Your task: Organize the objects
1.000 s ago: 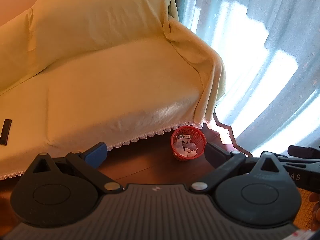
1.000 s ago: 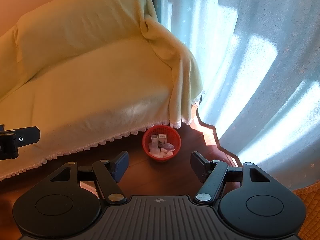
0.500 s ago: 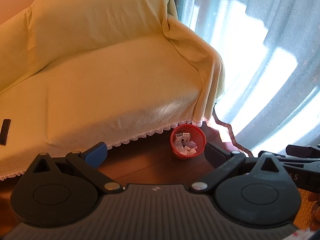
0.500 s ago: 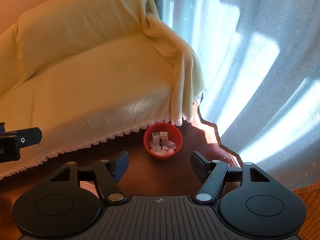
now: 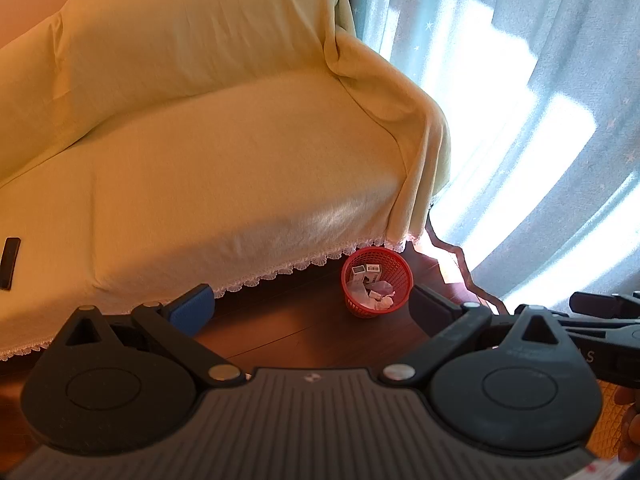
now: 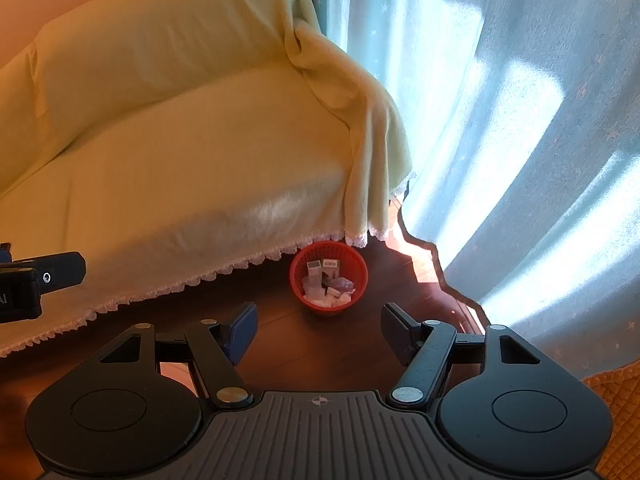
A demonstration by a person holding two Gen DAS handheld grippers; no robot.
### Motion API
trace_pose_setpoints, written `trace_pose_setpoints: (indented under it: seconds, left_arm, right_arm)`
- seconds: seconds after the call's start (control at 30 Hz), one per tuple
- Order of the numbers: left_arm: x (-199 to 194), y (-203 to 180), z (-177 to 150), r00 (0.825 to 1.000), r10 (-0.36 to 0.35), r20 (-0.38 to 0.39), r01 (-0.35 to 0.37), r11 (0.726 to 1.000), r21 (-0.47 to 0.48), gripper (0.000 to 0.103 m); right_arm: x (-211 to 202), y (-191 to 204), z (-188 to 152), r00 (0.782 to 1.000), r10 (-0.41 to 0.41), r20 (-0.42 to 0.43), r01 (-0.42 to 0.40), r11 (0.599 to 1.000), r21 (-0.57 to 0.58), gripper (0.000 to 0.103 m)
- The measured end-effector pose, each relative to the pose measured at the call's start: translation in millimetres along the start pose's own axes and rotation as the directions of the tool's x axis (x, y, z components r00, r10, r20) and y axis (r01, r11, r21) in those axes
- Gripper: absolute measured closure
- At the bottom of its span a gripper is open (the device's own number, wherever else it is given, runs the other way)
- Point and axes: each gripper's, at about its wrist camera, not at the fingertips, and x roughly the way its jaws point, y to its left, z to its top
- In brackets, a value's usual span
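A sofa (image 5: 224, 168) draped in a pale yellow cover with a lace hem fills the space ahead and to the left of both claws, and a light blue curtain (image 6: 520, 140) hangs ahead to the right, sunlit. On the dark wooden floor (image 6: 320, 344), just past the fingertips, a small red basket (image 6: 329, 278) stands at the foot of the sofa's corner, holding small boxes and crumpled paper. A flat black object (image 5: 9, 263) lies on the sofa seat far to the left of the left claw. Nothing lies between the claws and the basket.

The left gripper (image 5: 310, 312) has its jaws spread wide with only bare floor between them. The right gripper (image 6: 319, 330) is likewise wide apart, empty, touching nothing; the basket sits just ahead of its gap. Each claw shows at the edge of the other's view, side by side
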Motion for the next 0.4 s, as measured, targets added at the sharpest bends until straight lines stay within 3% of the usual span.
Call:
trace_pose_setpoints:
  seconds: [0.4]
  left_arm:
    - [0.2, 0.4, -0.8, 1.0, -0.003, 0.024, 0.003, 1.0, -0.016, 0.001]
  right_arm:
    - [3.7, -5.0, 1.3, 1.0, 0.006, -0.009, -0.006, 1.0, 0.003, 0.037]
